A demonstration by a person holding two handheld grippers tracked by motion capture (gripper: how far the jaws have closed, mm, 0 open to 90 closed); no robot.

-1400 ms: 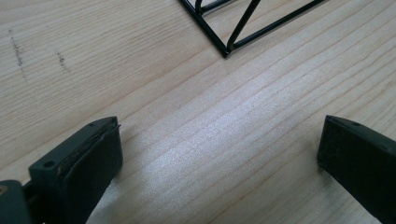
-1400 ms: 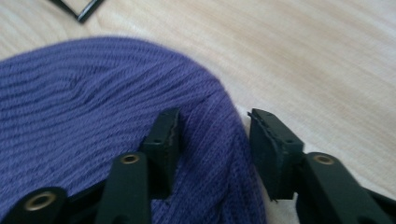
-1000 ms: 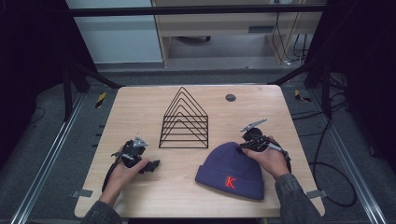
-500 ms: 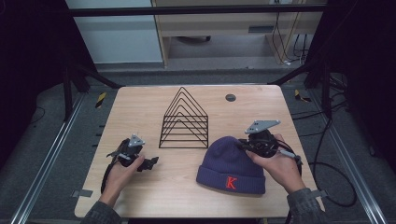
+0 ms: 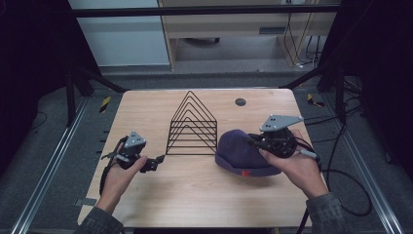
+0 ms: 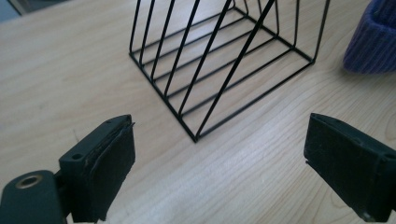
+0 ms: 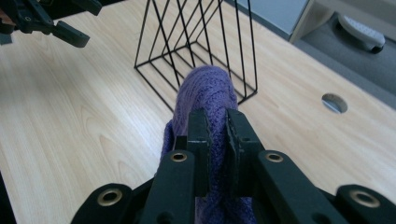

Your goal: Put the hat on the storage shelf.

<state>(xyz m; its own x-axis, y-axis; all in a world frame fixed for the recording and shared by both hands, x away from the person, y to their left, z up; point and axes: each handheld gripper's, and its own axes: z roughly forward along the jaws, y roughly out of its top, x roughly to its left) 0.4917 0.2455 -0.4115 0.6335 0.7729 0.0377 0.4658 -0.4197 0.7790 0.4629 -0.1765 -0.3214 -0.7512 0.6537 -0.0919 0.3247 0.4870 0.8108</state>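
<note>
Purple knit beanie point(image 5: 241, 153) is pinched by the right gripper point(image 5: 260, 141), whose jaws are closed tight on a fold of the knit; in the right gripper view the two black jaws stand almost together with the ribbed wool point(image 7: 205, 100) bunched up between and above them. From the high view, the hat sits at the right half of the wooden table point(image 5: 195, 195), just right of the black wire file rack point(image 5: 192, 124), with its cuff and a small red mark turned toward the person. The gripper holds it from the hat's right side, the person's right hand point(image 5: 297, 168) wrapped around the gripper body and the grey three-cornered plate point(image 5: 280, 122) on top. Whether the hat's lower edge touches the tabletop cannot be told.

The left gripper point(image 5: 156, 162) is at the left of the table, near the rack's front left corner, with its jaws wide apart and nothing between them; they have just been closing slightly. In the left gripper view the rack's corner point(image 6: 196, 137) lies ahead between the jaws, and an edge of the beanie point(image 6: 373, 42) shows at the upper right, well apart from them. A round cable hole point(image 5: 240, 102) sits behind the rack.
</note>
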